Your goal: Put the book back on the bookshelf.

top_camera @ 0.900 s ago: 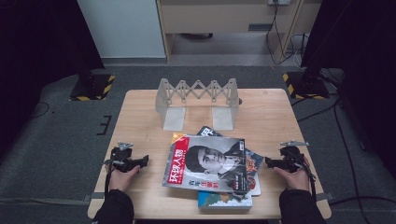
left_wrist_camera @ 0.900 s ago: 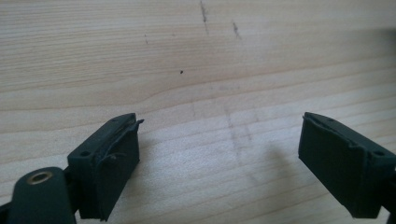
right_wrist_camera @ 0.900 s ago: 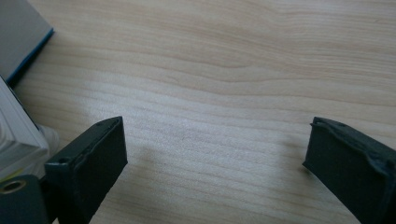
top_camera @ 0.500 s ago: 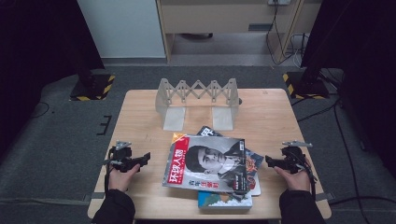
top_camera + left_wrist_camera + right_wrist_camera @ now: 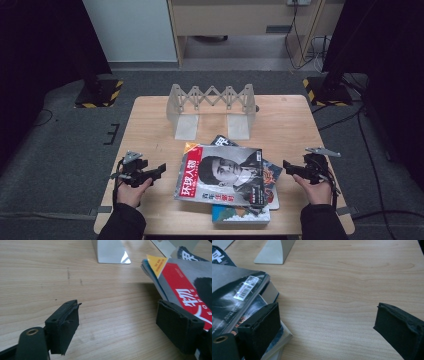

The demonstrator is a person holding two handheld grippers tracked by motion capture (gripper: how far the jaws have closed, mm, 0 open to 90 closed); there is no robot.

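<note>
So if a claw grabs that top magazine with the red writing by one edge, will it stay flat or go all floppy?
Probably floppy: the top magazine looks thin with soft paper pages, so its free side would likely droop. Its glossy cover may feel a bit slippery. It lies loose on the other magazines, so a push would likely slide it instead of lifting it.

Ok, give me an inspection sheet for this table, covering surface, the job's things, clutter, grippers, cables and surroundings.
Surface: light wooden table, faint dark marks by the left gripper.
Job's things: untidy stack of magazines, red-and-grey cover with a portrait on top; grey expanding metal book rack standing behind it, its slots unfilled.
Clutter: nothing seen.
Grippers: left gripper open, beside the stack's left edge; right gripper open, at its right edge; neither holds anything.
Cables: black cable trailing from the left gripper; loose cables on the floor.
Surroundings: grey floor, black stands with yellow-black striped bases, pale cabinet behind.
</note>
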